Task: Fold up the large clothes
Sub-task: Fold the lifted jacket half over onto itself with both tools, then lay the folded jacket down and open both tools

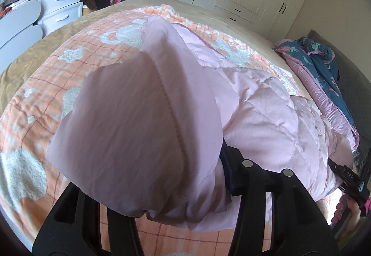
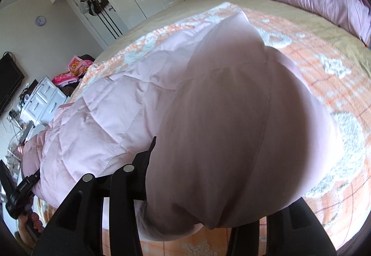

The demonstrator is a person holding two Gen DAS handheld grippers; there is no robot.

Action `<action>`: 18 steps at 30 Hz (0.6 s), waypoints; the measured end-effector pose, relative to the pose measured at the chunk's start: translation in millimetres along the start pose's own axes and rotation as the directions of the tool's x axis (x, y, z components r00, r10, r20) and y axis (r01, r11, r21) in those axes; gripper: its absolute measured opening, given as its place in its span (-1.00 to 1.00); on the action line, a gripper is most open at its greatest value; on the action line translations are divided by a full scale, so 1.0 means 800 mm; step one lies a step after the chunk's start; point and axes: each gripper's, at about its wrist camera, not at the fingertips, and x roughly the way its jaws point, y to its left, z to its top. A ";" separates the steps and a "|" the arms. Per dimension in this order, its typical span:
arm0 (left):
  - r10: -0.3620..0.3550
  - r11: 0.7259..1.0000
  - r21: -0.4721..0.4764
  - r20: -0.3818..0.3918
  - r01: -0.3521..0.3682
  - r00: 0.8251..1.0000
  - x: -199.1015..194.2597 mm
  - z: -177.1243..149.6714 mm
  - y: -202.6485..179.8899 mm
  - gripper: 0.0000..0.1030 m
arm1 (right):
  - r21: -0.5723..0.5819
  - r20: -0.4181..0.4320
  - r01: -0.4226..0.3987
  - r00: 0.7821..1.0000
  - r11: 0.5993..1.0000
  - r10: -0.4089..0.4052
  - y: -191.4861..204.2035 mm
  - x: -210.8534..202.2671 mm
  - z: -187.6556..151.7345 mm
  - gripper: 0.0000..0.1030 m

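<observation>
The pale pink quilted padded jacket is lying on the orange checked blanket, one fabric fold bulging between each gripper's jaws. The left gripper and right gripper are half-open — whether either is gripping, I cannot tell. Puffy layers could be springing apart — undoing the fold.
</observation>
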 end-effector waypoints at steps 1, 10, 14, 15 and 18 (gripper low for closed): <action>0.001 1.000 -0.003 -0.001 -0.001 1.000 0.000 -0.001 0.000 -0.19 | 0.018 -0.016 -0.002 1.000 1.000 0.003 -0.004 0.003 -0.001 -0.05; -0.003 0.999 -0.048 -0.039 0.001 0.999 -0.006 -0.006 0.008 0.10 | 0.134 -0.039 -0.004 0.999 0.991 0.009 -0.025 -0.032 -0.009 0.72; -0.003 0.998 -0.067 -0.051 -0.001 0.999 -0.022 -0.011 0.014 0.34 | 0.125 -0.005 0.012 1.000 0.992 -0.011 -0.033 -0.072 -0.010 0.85; 0.000 0.998 -0.067 -0.049 -0.004 0.999 -0.027 -0.013 0.015 0.42 | 0.113 0.009 0.019 1.000 0.993 -0.021 -0.033 -0.084 -0.011 0.86; 0.008 0.998 -0.062 -0.039 -0.010 0.999 -0.046 -0.016 0.016 0.52 | 0.065 0.053 0.044 0.998 0.997 -0.047 -0.027 -0.117 -0.016 0.89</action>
